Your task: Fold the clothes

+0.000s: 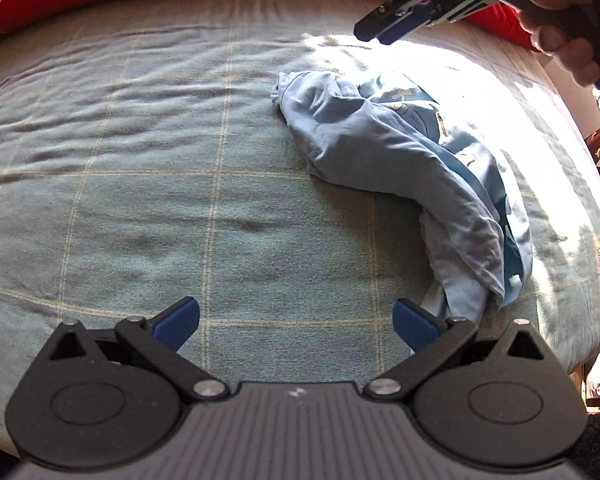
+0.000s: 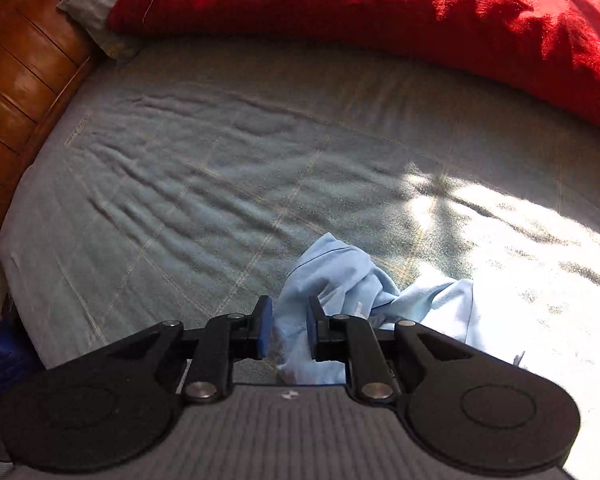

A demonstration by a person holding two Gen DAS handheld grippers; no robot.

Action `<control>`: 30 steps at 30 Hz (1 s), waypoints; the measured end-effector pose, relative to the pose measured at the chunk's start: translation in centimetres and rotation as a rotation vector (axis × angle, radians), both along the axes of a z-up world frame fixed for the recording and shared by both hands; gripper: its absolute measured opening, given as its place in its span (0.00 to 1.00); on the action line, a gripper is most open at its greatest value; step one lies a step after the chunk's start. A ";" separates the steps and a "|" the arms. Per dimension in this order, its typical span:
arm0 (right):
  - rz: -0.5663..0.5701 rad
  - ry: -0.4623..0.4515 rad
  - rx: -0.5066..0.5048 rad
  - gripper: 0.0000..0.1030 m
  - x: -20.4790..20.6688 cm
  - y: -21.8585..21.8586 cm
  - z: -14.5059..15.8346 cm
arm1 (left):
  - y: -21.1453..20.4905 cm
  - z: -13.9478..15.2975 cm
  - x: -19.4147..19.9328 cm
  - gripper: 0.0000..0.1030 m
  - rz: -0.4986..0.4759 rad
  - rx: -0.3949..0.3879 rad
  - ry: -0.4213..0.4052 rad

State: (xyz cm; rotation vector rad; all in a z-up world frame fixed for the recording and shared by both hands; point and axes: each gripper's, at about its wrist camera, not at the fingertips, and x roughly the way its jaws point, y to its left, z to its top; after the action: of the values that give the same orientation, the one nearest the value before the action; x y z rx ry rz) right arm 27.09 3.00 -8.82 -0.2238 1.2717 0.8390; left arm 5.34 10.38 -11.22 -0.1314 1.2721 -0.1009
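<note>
A light blue garment [image 1: 380, 140] lies crumpled in a long heap on the grey-green checked blanket [image 1: 140, 180], right of the middle. My left gripper [image 1: 296, 312] is open wide, low over the blanket, and its right fingertip is close to the garment's near end. Nothing sits between its pads. My right gripper [image 1: 374, 34], held by a hand [image 1: 560, 36], hovers above the garment's far end. In the right wrist view its jaws [image 2: 290, 308] stand slightly apart. The blue garment [image 2: 332, 276] shows through the gap, lying on the bed below, with no pad pressing on it.
A long red pillow [image 2: 420, 12] lies along the far side of the bed, with a grey pillow [image 2: 96, 4] at its left end. A wooden headboard [image 2: 28, 72] borders the bed on the left. Bright sunlight washes out the blanket [image 2: 520, 260] at the right.
</note>
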 end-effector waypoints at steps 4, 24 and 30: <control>-0.055 -0.023 -0.072 0.30 -2.1 -3.7 -0.8 | 0.1 -1.6 2.0 0.99 -0.046 -0.065 0.025; -0.090 -0.039 0.091 0.30 -7.8 -14.6 -6.2 | -4.3 -10.7 3.3 0.99 0.022 -0.072 0.054; 0.005 -0.043 0.088 0.30 -7.9 -14.8 -7.1 | -4.9 -11.6 1.6 0.99 0.025 -0.021 -0.008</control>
State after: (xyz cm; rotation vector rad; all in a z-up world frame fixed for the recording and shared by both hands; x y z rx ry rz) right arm 19.16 -11.82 -15.89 -0.1738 1.1918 0.8881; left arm 6.96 5.46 -22.81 -0.1649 1.2610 -0.0938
